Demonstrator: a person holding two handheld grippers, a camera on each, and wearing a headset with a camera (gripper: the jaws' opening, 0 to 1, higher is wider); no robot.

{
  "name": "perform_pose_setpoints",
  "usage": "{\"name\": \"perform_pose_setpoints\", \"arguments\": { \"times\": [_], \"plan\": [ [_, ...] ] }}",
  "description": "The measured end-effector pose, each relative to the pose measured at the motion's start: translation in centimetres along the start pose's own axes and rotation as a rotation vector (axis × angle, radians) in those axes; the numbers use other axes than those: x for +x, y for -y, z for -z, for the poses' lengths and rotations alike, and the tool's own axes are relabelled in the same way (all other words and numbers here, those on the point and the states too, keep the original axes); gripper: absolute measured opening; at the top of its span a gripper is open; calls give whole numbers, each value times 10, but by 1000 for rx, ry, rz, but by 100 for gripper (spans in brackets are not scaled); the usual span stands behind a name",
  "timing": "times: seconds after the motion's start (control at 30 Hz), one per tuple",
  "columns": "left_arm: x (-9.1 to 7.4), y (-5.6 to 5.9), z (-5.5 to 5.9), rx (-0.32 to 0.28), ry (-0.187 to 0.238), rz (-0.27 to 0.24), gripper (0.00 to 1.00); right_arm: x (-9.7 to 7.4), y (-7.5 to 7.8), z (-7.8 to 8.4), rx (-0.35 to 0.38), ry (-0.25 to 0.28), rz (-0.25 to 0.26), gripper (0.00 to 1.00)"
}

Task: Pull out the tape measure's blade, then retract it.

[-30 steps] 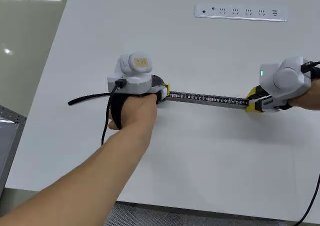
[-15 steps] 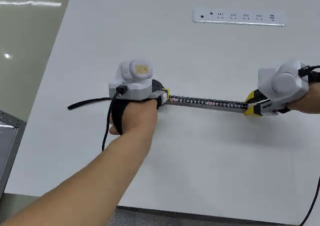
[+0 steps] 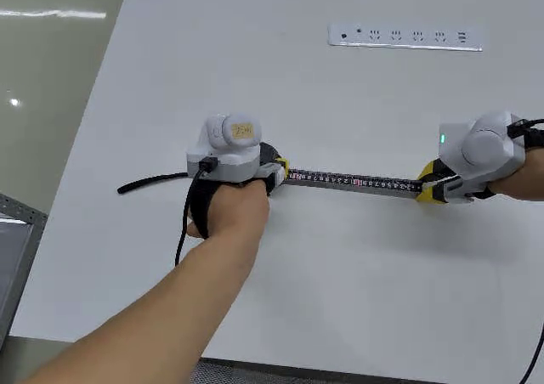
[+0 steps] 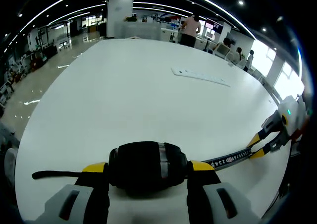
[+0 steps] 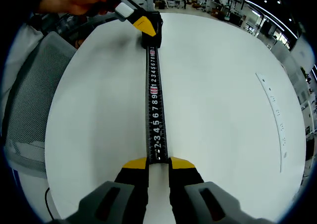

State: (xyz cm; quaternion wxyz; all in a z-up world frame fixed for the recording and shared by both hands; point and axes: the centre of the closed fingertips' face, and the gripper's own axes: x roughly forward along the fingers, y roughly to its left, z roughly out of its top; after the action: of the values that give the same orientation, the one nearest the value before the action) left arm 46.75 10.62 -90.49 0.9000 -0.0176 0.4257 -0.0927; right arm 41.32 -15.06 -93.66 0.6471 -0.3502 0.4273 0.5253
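White workbench (image 3: 340,256), power strip (image 3: 405,37) near its far edge. At left, the left gripper (image 3: 277,167) is clamped on the black tape measure case (image 4: 147,164), a black cable (image 3: 153,181) trailing further left. From the case the blade (image 3: 353,181) stretches rightward over the bench to the right gripper (image 5: 158,162), whose jaws pinch its tip.

White left tool (image 3: 278,166), yellow-tipped jaws, black cable (image 3: 153,180), right tool's (image 3: 427,189) green light (image 3: 443,138)
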Motion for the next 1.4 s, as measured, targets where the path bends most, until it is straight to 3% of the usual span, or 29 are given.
{"name": "perform_pose_setpoints", "arguments": {
  "times": [0.5,0.8,1.0,1.4],
  "plan": [
    [0,-1,0,9,5,4,59,1,2,-4,-24,3,27,14],
    [0,-1,-1,11,7,7,59,1,3,-7,-10,15,38,14],
    [1,-1,0,11,10,8,59,3,4,-9,43,40,25,14],
    [2,-1,0,14,10,8,59,4,2,-16,37,48,30,14]
  ]
}}
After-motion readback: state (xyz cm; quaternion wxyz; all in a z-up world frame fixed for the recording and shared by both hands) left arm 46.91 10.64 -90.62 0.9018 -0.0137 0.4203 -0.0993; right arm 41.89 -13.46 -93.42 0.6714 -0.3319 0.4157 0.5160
